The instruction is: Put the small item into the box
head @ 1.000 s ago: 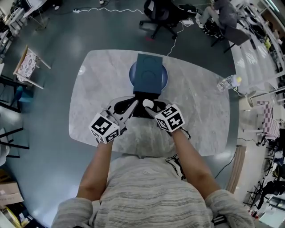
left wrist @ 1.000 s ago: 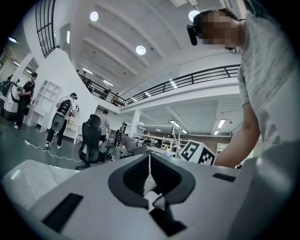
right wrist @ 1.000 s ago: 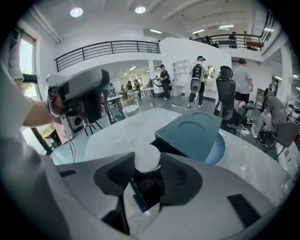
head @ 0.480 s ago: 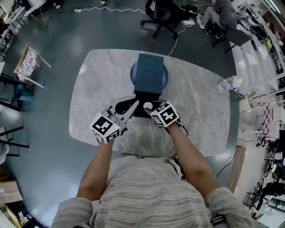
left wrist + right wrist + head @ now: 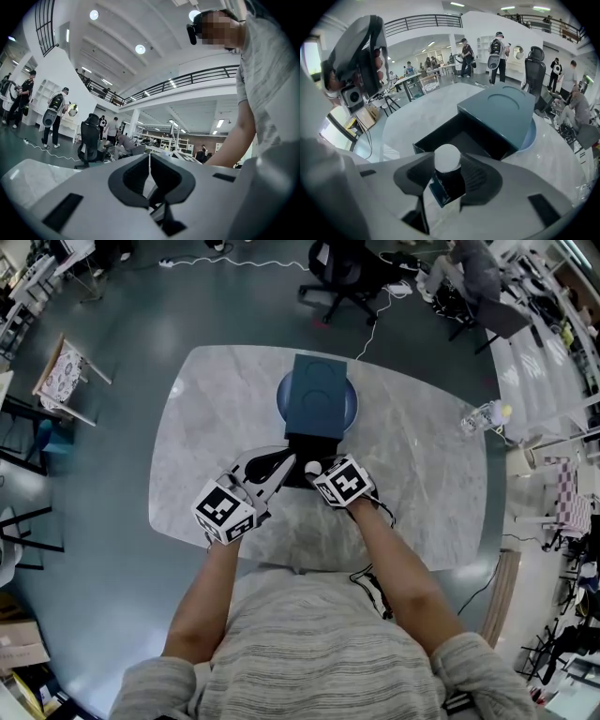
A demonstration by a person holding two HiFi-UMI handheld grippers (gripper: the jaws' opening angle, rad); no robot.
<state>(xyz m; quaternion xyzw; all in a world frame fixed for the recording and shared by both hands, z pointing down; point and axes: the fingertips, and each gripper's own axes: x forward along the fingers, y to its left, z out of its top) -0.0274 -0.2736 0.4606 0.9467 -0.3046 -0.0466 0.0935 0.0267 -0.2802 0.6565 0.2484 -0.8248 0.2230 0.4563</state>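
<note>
1. The small item (image 5: 447, 158), a dark cylinder with a white top, is held upright between the jaws of the right gripper (image 5: 447, 165). The jaws are clenched on its sides.
2. The item is held over the near rim of the box (image 5: 436, 133) and is not yet set down inside.
3. The box is seen standing open, with a dark inside.
4. Its blue-grey lid (image 5: 501, 112), marked with a round recess, is seen behind the open box, over a round blue dish (image 5: 530, 136).
5. The box and dish are carried by a pale marble-patterned worktop (image 5: 422, 474).
6. The left gripper (image 5: 149, 160) is held level just beside the near left corner of the box. Its jaws are pressed together with nothing between them.
7. Both grippers are held by a person in a striped grey top, whose forearms are seen in the head view.
</note>
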